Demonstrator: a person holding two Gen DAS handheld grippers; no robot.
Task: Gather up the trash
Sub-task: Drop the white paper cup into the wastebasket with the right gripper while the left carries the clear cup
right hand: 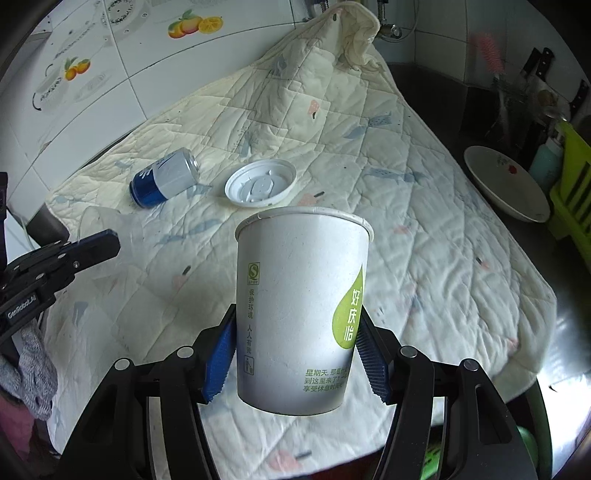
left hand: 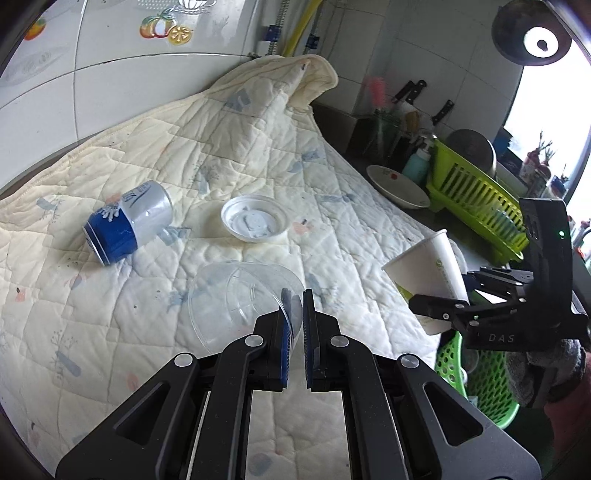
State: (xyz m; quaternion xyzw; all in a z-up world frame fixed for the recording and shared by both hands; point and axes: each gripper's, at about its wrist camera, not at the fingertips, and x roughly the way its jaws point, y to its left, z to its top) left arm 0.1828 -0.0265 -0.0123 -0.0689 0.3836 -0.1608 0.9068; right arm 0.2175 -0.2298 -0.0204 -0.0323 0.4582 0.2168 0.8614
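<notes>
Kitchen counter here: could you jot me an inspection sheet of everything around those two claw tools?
Surface: quilted cream cloth spread over a dark counter.
Job's things: blue-and-white can lying on its side; white plastic lid flat beside it; clear plastic cup and paper cup both gripped.
Clutter: white bowl, teal bottle, green dish rack, knives.
Grippers: left gripper shut on the clear cup's rim; right gripper clamped on the paper cup's sides.
Cables: nothing seen.
Surroundings: tiled wall with fruit decals, green basket below the counter edge, bright window at right.
</notes>
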